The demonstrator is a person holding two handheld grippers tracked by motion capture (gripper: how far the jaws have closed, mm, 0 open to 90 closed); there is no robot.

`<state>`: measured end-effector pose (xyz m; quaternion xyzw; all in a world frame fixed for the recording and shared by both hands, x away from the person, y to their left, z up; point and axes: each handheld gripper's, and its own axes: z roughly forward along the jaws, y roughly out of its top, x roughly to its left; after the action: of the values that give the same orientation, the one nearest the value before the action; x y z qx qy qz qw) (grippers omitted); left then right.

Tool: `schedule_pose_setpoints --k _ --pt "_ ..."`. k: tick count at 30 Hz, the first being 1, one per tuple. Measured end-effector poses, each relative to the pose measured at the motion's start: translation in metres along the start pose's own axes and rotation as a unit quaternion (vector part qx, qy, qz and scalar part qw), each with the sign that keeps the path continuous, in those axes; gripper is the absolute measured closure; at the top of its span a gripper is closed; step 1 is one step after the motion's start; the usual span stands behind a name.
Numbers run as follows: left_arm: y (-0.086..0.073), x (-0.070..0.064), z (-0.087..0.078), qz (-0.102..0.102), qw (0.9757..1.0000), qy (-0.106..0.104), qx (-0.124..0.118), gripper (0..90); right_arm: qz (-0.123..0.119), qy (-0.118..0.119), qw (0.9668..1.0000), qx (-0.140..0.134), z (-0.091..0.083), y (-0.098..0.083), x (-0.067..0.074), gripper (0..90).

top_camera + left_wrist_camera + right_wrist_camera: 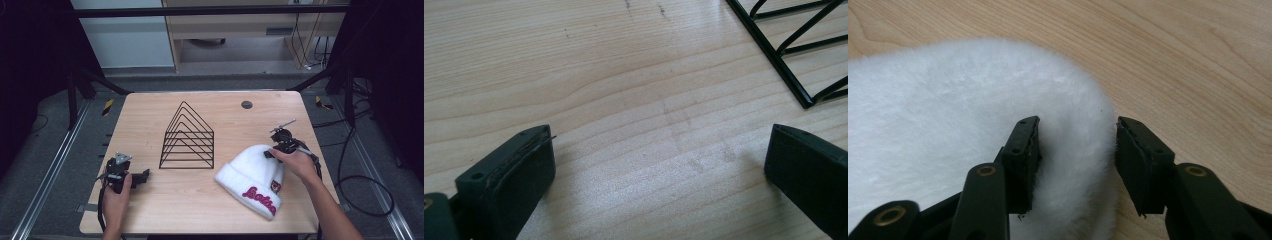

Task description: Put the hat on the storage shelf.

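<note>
A white fluffy beanie [252, 177] with red lettering on its cuff lies at the front right of the wooden table [145, 115]. My right gripper [270, 152] is at the hat's far rounded end. In the right gripper view its jaws stand apart and straddle the edge of the beanie [948, 115], with white fabric bulging between them at the right gripper [1077, 145]. A black wire rack [187, 140] stands at the table's middle. My left gripper [142, 176] rests low at the front left, open [659, 160] over bare wood, a corner of the rack [794, 55] ahead of it.
A dark round grommet [246, 104] sits in the tabletop at the back right. Cables [360, 185] trail on the floor to the right of the table. Bare wood lies between the rack and the front edge.
</note>
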<state>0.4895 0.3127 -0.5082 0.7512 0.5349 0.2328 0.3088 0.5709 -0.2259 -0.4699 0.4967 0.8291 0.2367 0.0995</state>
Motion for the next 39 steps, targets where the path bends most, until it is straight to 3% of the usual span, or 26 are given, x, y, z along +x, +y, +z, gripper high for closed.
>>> schedule_pose_setpoints --k 6,11,22,24,28,29,31,32,33,34,36,37,38,39 --pt "0.0 0.0 0.0 0.0 1.0 0.0 0.0 0.0 0.008 0.002 1.0 0.005 0.003 -0.002 0.002 58.0" --pt "0.0 0.0 0.0 0.0 1.0 0.0 0.0 0.0 -0.002 0.008 0.9999 0.006 0.004 -0.002 0.003 69.4" --pt "0.0 0.0 0.0 0.0 1.0 0.0 0.0 0.0 -0.015 0.016 0.9998 0.004 0.003 -0.003 0.004 79.9" --pt "0.0 0.0 0.0 0.0 1.0 0.0 0.0 0.0 -0.024 0.012 0.9996 -0.004 -0.001 -0.004 0.005 81.4" --pt "0.0 0.0 0.0 0.0 1.0 0.0 0.0 0.0 -0.05 -0.003 0.9977 -0.045 -0.02 -0.005 0.013 82.9" --pt "0.0 0.0 0.0 0.0 1.0 0.0 0.001 0.0 -0.072 -0.009 0.9942 -0.079 -0.036 -0.006 0.021 83.6" --pt "0.0 0.0 0.0 0.0 1.0 0.0 0.001 0.0 -0.079 -0.012 0.9927 -0.09 -0.042 -0.007 0.025 83.6" --pt "0.0 0.0 0.0 0.0 1.0 0.0 0.001 0.0 -0.098 -0.02 0.988 -0.118 -0.058 -0.011 0.037 83.8" --pt "0.0 0.0 0.0 0.0 1.0 0.0 0.001 0.0 -0.098 -0.02 0.988 -0.118 -0.058 -0.011 0.037 83.8" --pt "0.0 0.0 0.0 0.0 1.0 0.0 0.001 0.0 -0.12 -0.028 0.9825 -0.14 -0.072 -0.014 0.049 83.9" --pt "0.0 0.0 0.0 0.0 1.0 0.0 0.001 0.0 -0.137 -0.03 0.9775 -0.157 -0.085 -0.016 0.06 84.0" --pt "0.0 0.0 0.0 0.0 1.0 0.0 0.001 0.0 -0.137 -0.03 0.9775 -0.157 -0.085 -0.016 0.06 84.0" --pt "0.0 0.0 0.0 0.0 1.0 0.0 0.001 0.0 -0.157 -0.034 0.971 -0.177 -0.098 -0.018 0.071 84.1" --pt "0.0 0.0 0.0 -0.001 1.0 0.0 0.001 0.0 -0.157 -0.034 0.971 -0.177 -0.098 -0.018 0.071 84.1"
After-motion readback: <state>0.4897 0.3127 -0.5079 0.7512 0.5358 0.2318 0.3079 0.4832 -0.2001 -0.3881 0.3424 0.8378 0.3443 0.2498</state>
